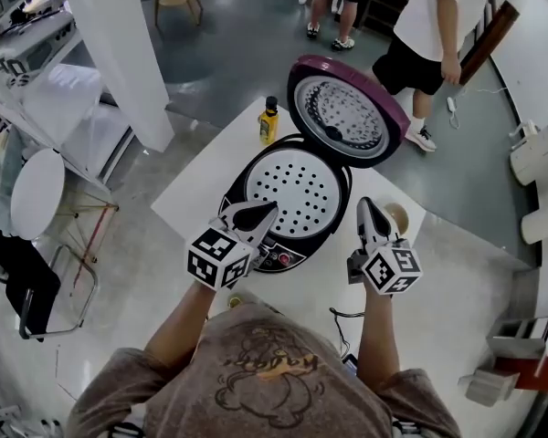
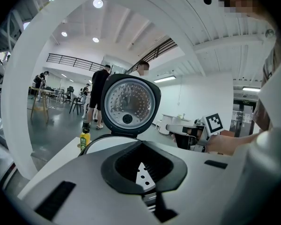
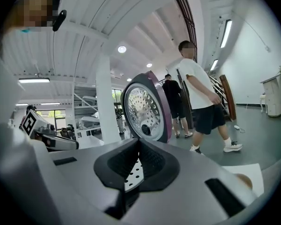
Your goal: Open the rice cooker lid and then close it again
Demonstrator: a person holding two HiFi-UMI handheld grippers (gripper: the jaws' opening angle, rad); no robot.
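Observation:
The rice cooker [image 1: 297, 194] stands on the white table [image 1: 196, 185] with its purple lid [image 1: 347, 108] swung fully up and back. A white perforated tray [image 1: 300, 188] lies in the pot. My left gripper [image 1: 270, 210] is shut and empty, with its tips over the cooker's front rim near the control panel [image 1: 279, 258]. My right gripper [image 1: 363, 204] is shut and empty, just off the cooker's right side. The lid's metal inner plate [image 2: 128, 103] faces the left gripper [image 2: 142, 144]. The right gripper [image 3: 139, 143] sees the lid [image 3: 143, 109] from the side.
A yellow bottle [image 1: 268, 121] stands on the table left of the lid hinge. A small round tan object [image 1: 397, 215] lies by my right gripper. A white pillar [image 1: 119, 44] rises at left, and people [image 1: 429, 26] stand beyond the table. A chair [image 1: 36, 281] is at lower left.

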